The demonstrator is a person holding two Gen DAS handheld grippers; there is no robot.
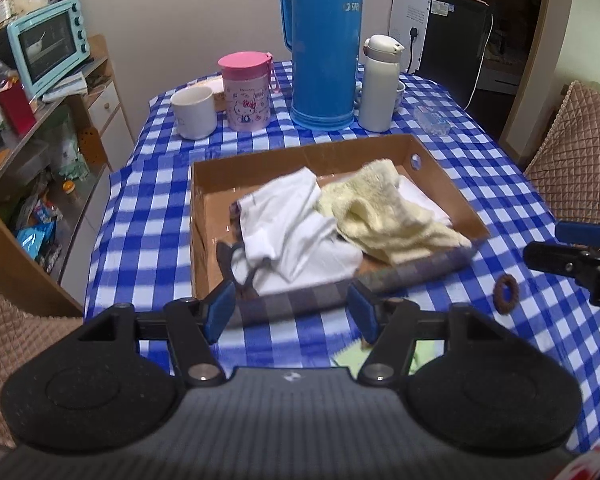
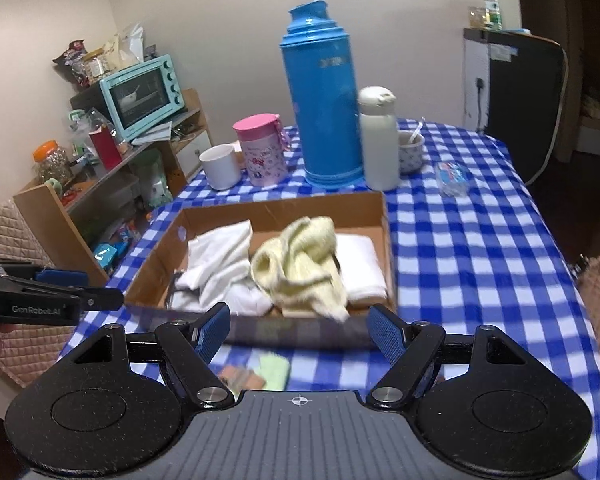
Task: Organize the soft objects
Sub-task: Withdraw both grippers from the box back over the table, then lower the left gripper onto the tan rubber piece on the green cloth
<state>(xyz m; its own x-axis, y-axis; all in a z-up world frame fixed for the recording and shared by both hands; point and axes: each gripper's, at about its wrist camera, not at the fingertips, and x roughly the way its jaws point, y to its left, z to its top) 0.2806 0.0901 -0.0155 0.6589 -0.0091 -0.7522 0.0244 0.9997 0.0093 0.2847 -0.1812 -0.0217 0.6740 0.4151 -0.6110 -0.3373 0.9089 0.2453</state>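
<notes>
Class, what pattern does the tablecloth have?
The tablecloth is blue-and-white checked, clearest in the right wrist view.

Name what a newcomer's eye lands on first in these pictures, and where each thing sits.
The tall blue thermos stands at the far side of the blue checked tablecloth, between a pink Hello Kitty cup and a white bottle. Nearer, a cardboard tray holds a white cloth and a yellow towel. Both grippers hover open at its near edge.

a cardboard box [image 1: 440, 172] sits mid-table on the tablecloth [image 1: 500, 184], holding a towel [image 1: 384, 216] at 3 o'clock of a cloth [image 1: 296, 224], with a thermos [image 1: 324, 52], bottle [image 1: 380, 84], tumbler [image 1: 247, 92] and mug [image 1: 193, 109] at 12 o'clock behind it.
</notes>
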